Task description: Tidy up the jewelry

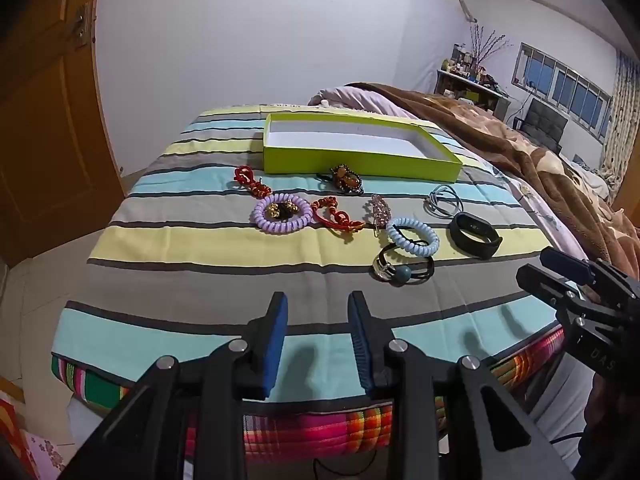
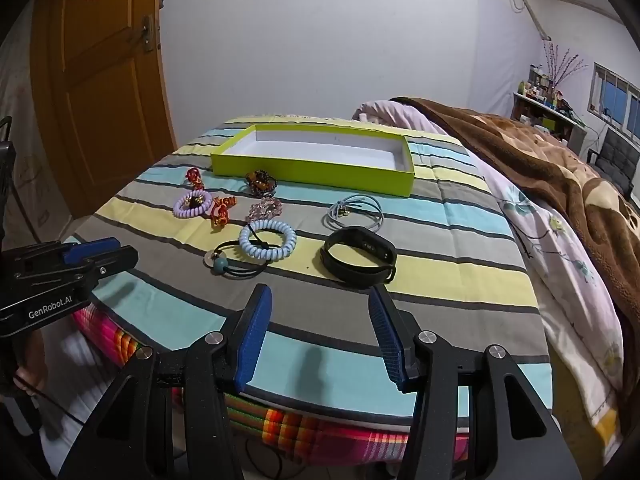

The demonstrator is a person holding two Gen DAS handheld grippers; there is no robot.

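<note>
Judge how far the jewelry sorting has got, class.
Done: nothing; the green box is empty. In hand: nothing; the left hand-held gripper and right hand-held gripper are open. Left: everything, including the black wristband, blue coil hair tie and purple coil hair tie.

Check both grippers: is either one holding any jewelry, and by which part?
Nothing is held. The left gripper and right gripper are both open over the striped cloth, short of the jewelry.
</note>
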